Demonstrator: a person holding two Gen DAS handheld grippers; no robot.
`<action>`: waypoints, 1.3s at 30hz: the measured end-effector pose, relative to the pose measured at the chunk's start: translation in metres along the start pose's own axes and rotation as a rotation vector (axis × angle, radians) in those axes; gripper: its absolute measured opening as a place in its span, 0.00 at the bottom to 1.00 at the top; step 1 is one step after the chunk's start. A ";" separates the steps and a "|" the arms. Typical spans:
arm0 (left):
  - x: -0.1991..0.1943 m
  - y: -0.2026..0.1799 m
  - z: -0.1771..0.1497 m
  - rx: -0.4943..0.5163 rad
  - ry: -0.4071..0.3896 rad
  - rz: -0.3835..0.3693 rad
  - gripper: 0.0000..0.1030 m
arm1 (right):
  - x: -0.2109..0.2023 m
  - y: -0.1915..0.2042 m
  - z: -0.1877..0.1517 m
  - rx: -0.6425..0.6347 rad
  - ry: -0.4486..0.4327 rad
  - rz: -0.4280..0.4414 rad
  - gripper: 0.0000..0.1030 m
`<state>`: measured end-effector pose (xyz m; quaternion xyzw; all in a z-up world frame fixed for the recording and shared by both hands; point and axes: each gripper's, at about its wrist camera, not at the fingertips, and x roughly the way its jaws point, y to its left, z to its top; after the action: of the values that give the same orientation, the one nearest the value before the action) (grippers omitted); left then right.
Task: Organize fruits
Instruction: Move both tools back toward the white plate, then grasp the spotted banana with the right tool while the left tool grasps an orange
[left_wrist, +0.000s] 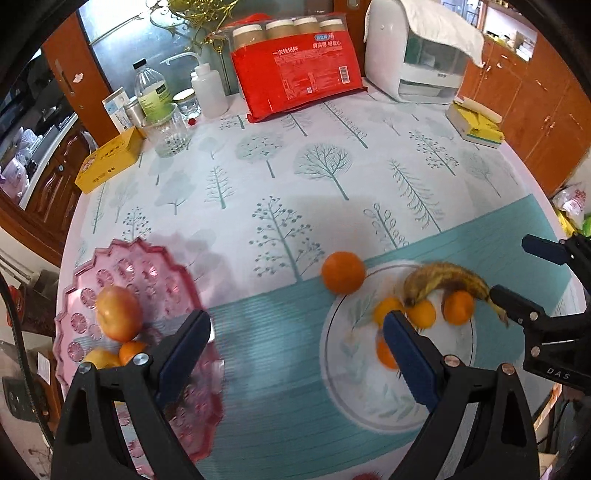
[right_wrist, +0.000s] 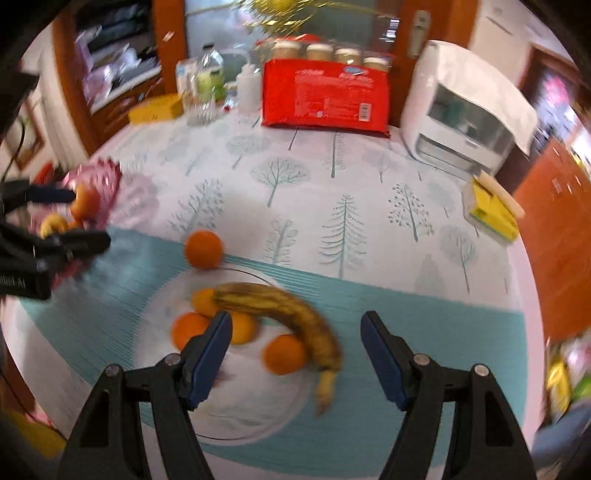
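A white plate (left_wrist: 351, 369) (right_wrist: 236, 410) holds a browned banana (left_wrist: 447, 282) (right_wrist: 284, 308) and several small oranges (left_wrist: 458, 306) (right_wrist: 286, 354). A larger orange (left_wrist: 342, 272) (right_wrist: 204, 248) sits on the cloth just beyond the plate. A pink scalloped tray (left_wrist: 147, 277) (right_wrist: 99, 177) at the left holds an apple (left_wrist: 119, 313) (right_wrist: 85, 203) and small citrus fruits. My left gripper (left_wrist: 295, 332) is open and empty between tray and plate. My right gripper (right_wrist: 295, 332) is open and empty over the plate, near the banana; it also shows in the left wrist view (left_wrist: 517, 273).
At the table's back stand a red pack of paper cups (left_wrist: 299, 77) (right_wrist: 325, 92), a white appliance (left_wrist: 417, 55) (right_wrist: 465, 107), bottles and a glass jar (left_wrist: 168, 129), a yellow box (left_wrist: 110, 162) and a yellow tissue pack (left_wrist: 476, 123) (right_wrist: 491, 210). Wooden cabinets surround the table.
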<state>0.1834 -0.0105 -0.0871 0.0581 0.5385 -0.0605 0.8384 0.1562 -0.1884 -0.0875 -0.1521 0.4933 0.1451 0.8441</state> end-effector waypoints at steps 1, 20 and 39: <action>0.006 -0.004 0.005 -0.006 0.007 0.003 0.91 | 0.004 -0.003 0.001 -0.023 0.008 0.008 0.70; 0.082 -0.009 0.024 -0.118 0.135 0.075 0.91 | 0.118 0.001 0.015 -0.357 0.265 0.280 0.63; 0.128 -0.023 0.033 -0.170 0.197 0.045 0.89 | 0.113 -0.006 0.020 -0.215 0.206 0.155 0.35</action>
<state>0.2617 -0.0432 -0.1906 0.0047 0.6201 0.0102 0.7844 0.2274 -0.1753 -0.1770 -0.2170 0.5692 0.2452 0.7542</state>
